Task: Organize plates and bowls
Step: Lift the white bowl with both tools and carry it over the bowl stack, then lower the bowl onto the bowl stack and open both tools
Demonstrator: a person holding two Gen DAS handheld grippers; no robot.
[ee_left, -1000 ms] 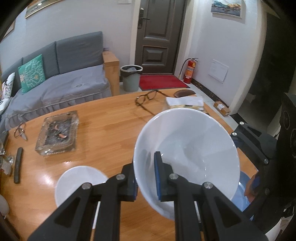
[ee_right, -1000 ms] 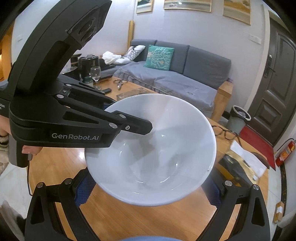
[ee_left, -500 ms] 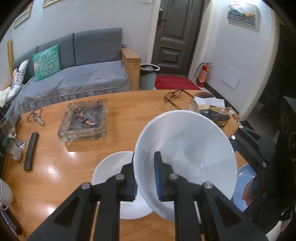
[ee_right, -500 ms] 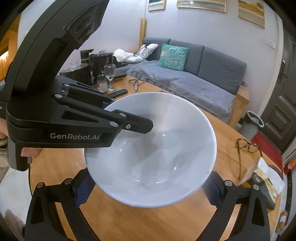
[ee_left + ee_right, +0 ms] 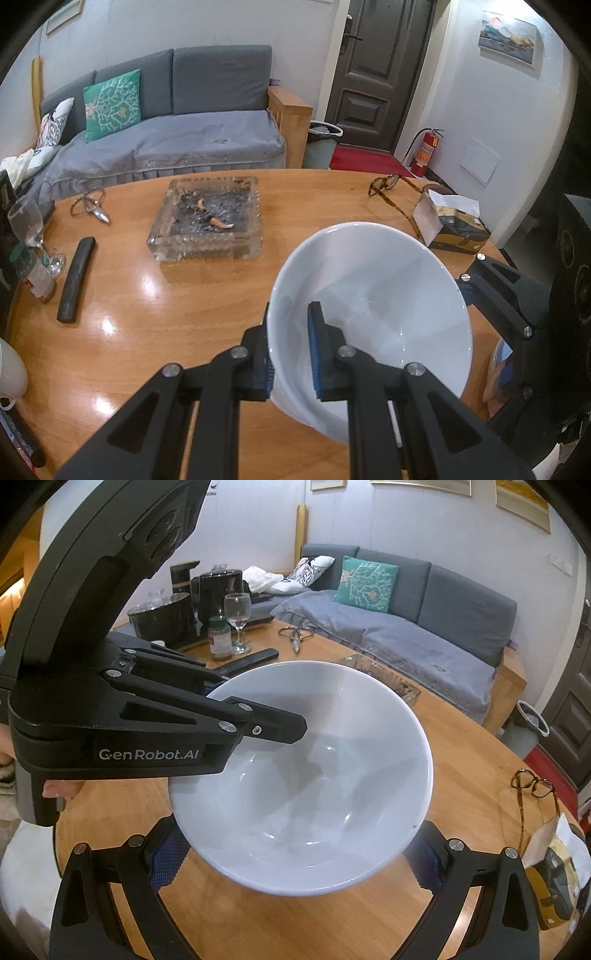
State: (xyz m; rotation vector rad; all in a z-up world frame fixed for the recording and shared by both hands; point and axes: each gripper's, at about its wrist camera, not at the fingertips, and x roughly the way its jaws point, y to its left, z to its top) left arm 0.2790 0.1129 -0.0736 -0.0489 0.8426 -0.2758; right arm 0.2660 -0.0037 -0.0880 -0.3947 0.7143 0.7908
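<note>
My left gripper is shut on the near rim of a large white bowl, one blue pad inside and one outside, holding it above the wooden table. In the right wrist view the same bowl fills the middle, with the left gripper clamped on its left rim. My right gripper is open, its two fingers spread wide on either side of the bowl, below its rim. A blue plate edge shows at the right, mostly hidden behind the right gripper's arm.
A glass ashtray sits mid-table. Glasses, a tissue box, a black remote, a wine glass, a jar and kettles stand around. A sofa lies beyond.
The left gripper has swung left with the bowl; the ashtray now sits centre. The white plate seen under the left gripper earlier is out of view. The right gripper stays spread.
</note>
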